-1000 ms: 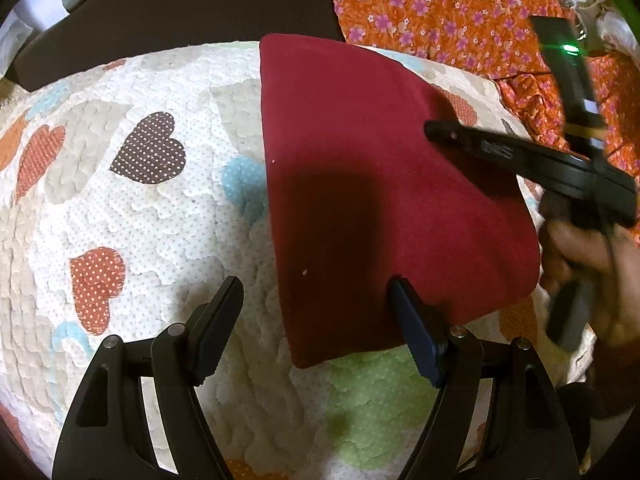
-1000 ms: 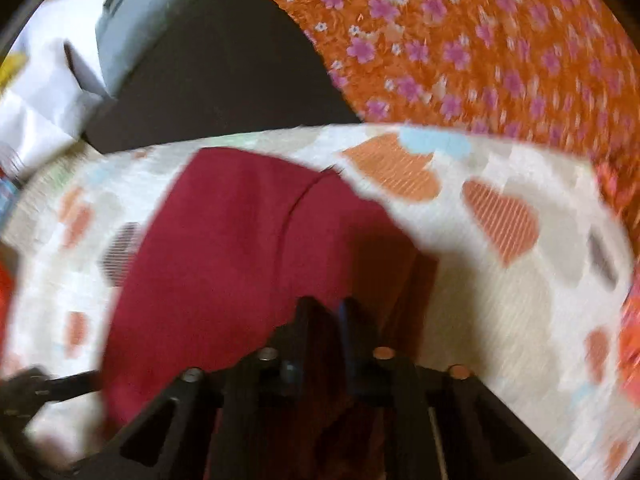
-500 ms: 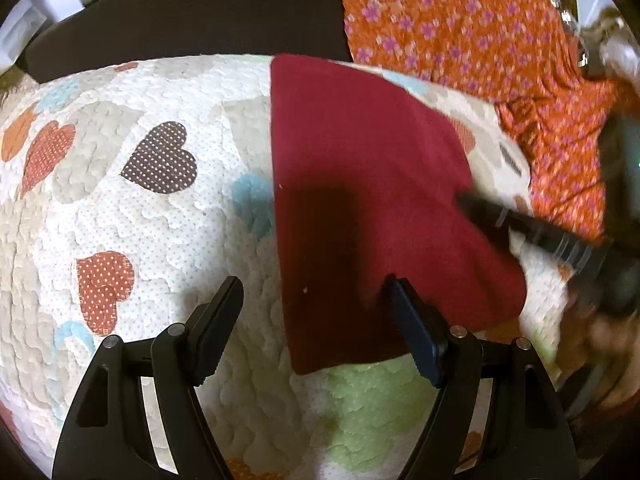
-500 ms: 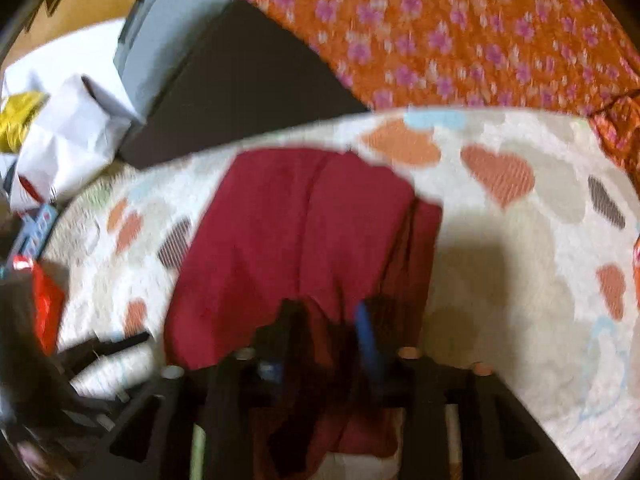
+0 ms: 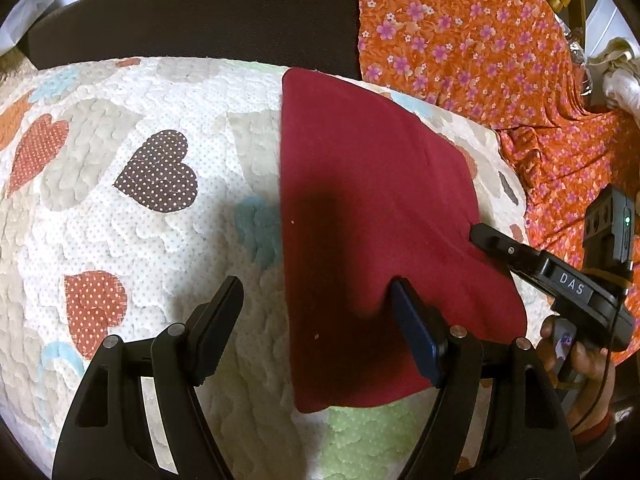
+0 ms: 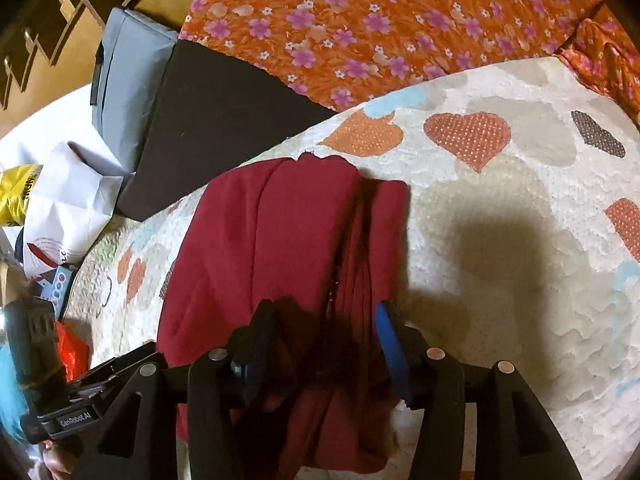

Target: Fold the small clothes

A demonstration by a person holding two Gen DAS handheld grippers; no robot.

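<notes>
Heart-print quilt (image 5: pixel 160 208), orange floral cloth (image 6: pixel 360 20), warm light.

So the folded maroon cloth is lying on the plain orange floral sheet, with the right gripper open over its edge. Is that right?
Not quite. The folded maroon cloth lies on the white quilt with heart patches, not on the orange floral sheet, which lies beyond it, as the left wrist view shows. The rest holds: the right gripper has just been opening, its jaws apart with the cloth's edge between them.

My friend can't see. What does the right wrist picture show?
A folded dark red cloth lies on a heart-patterned quilt. The right gripper, which has just been opening, stands open over its near edge. Orange flowered fabric lies behind.
</notes>
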